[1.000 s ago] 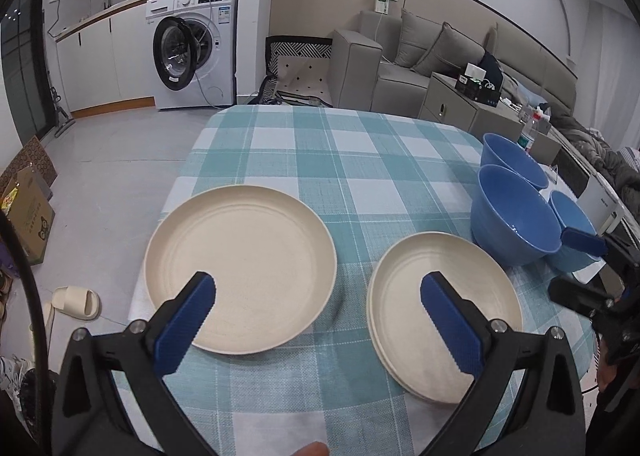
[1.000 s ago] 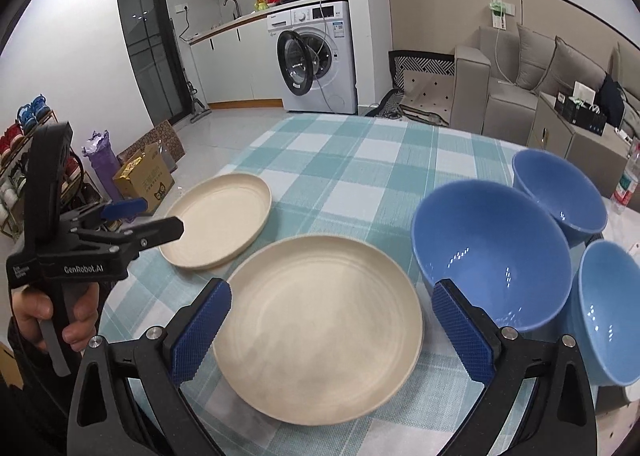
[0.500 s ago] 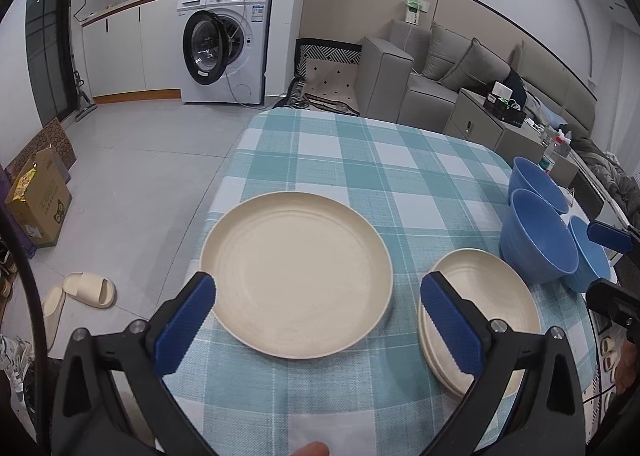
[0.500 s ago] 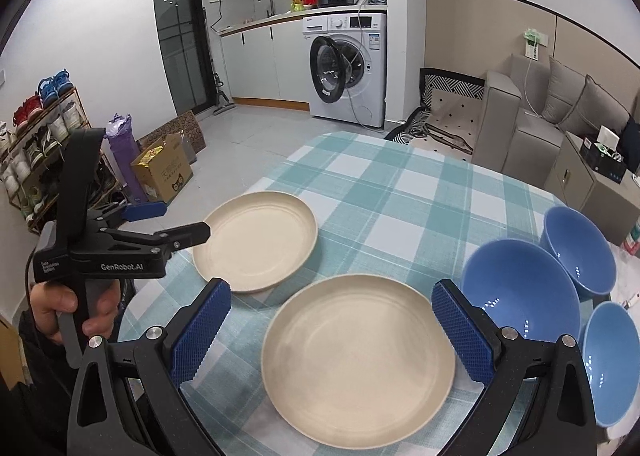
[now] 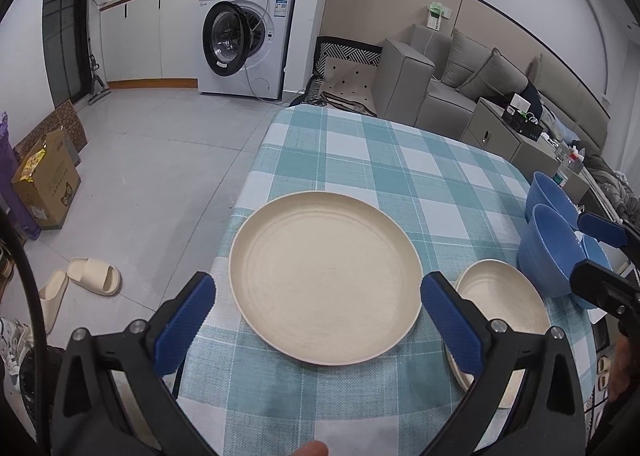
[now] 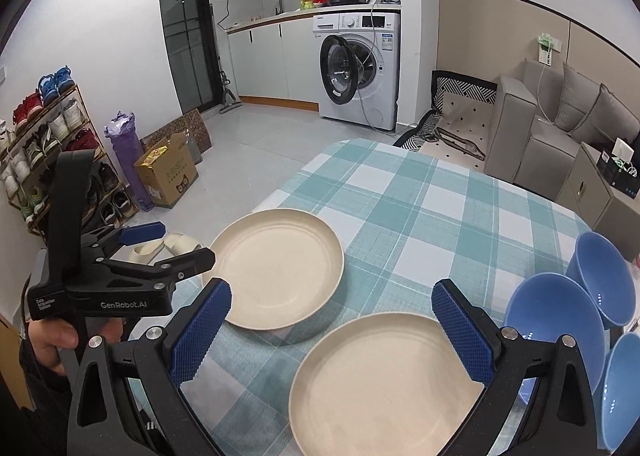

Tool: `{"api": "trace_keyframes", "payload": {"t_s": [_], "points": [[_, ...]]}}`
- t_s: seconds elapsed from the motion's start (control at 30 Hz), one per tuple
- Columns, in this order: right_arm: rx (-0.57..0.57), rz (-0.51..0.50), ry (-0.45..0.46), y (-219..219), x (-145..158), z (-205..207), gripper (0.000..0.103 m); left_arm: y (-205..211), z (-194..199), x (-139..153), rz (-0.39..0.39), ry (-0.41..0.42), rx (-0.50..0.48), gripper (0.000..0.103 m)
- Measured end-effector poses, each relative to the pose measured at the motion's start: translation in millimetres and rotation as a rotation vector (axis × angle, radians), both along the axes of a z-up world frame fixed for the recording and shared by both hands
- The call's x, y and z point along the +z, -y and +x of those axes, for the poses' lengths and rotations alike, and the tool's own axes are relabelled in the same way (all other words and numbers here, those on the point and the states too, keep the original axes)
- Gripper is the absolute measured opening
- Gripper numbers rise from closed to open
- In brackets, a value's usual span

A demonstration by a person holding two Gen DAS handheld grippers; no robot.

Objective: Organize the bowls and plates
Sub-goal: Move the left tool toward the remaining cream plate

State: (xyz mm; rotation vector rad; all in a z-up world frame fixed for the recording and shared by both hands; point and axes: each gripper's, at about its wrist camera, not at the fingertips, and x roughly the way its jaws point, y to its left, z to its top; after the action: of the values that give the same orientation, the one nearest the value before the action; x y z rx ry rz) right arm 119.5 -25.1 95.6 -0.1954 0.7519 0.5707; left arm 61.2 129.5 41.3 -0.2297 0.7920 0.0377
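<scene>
The left gripper (image 5: 318, 310), spread wide and empty, frames a cream plate (image 5: 324, 276) at frame centre. The right gripper (image 6: 332, 330), equally wide, frames stacked plates (image 6: 384, 380) lower centre. Three empty blue bowls (image 6: 556, 320) sit right.

3 blue bowls (image 6: 556, 328), 2 cream plate spots: single (image 5: 324, 276), stack (image 6: 384, 384).

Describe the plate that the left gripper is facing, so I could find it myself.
Start at the checked table. Two cream plates lie at its near end; take the plate by the left edge, toward the washing machine side. Unlike the other plate, it has no blue bowls beside it.
</scene>
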Motion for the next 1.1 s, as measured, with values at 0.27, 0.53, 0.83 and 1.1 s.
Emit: {"api": "trace_keyframes", "payload": {"t_s": [0.27, 0.53, 0.83, 1.1], "points": [[-0.015, 0.004, -0.038, -17, -19, 25, 0.102, -12, 6, -11, -0.010, -0.019, 0.038, 0.103], [-0.022, -0.020, -0.079, -30, -41, 44, 0.102, -20, 14, -28, -0.033, -0.061, 0.056, 0.103], [-0.047, -0.045, -0.141, -36, -72, 70, 0.102, -27, 21, -43, -0.038, -0.091, 0.078, 0.103], [-0.074, -0.107, -0.194, -44, -105, 85, 0.102, -34, 28, -59, -0.043, -0.122, 0.102, 0.103]]}}
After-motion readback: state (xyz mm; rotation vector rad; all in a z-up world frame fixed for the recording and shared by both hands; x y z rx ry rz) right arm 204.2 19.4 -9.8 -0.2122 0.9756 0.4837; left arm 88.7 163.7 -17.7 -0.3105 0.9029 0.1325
